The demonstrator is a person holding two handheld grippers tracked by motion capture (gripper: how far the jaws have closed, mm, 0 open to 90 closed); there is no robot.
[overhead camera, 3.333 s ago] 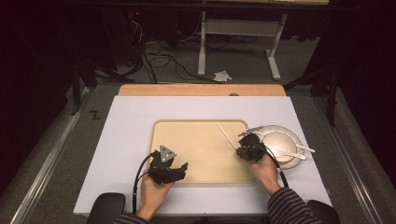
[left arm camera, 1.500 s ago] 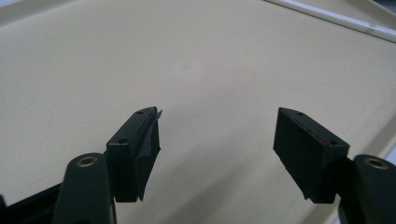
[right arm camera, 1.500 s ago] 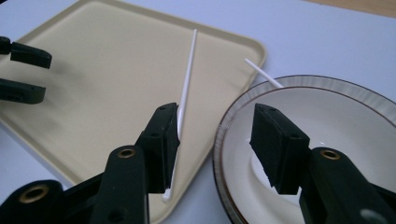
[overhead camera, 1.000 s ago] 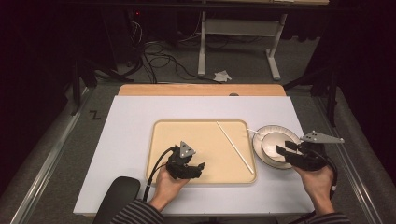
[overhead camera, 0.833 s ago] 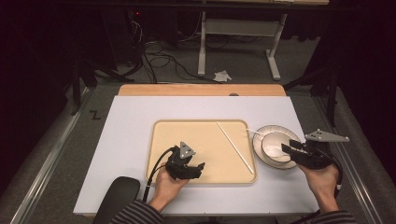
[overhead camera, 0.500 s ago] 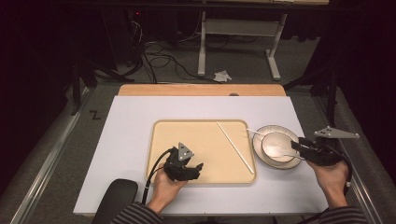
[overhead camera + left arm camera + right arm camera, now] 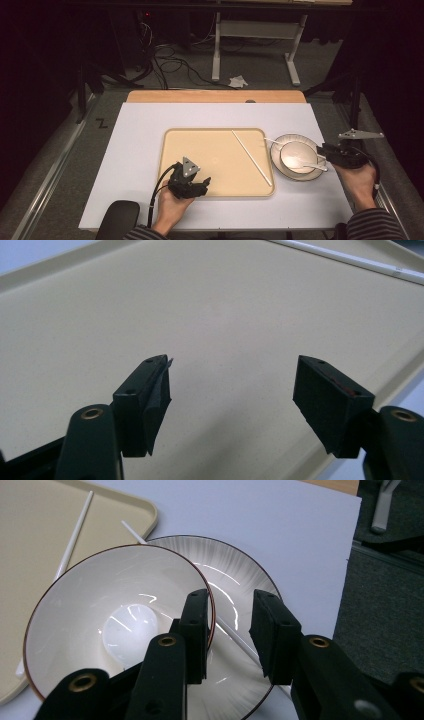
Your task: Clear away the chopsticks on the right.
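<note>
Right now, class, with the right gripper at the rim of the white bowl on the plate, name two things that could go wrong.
1. The right gripper has one jaw inside the brown-rimmed white bowl and one outside, not yet closed; a thin glossy rim may slip or tip when lifted.
2. A thin white stick lies under the bowl on the ribbed white plate; the bowl probably sits unevenly, and lifting may roll the stick off.

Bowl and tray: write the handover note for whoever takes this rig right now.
Left tool: open, empty, over the tray.
Right tool: open, jaws astride the bowl rim, not closed.
Bowl sits on the plate, right of the tray. One chopstick lies on the tray, a second chopstick on the plate under the bowl.
Done: rim lined up.
Left: probably grip and lift the bowl.
</note>
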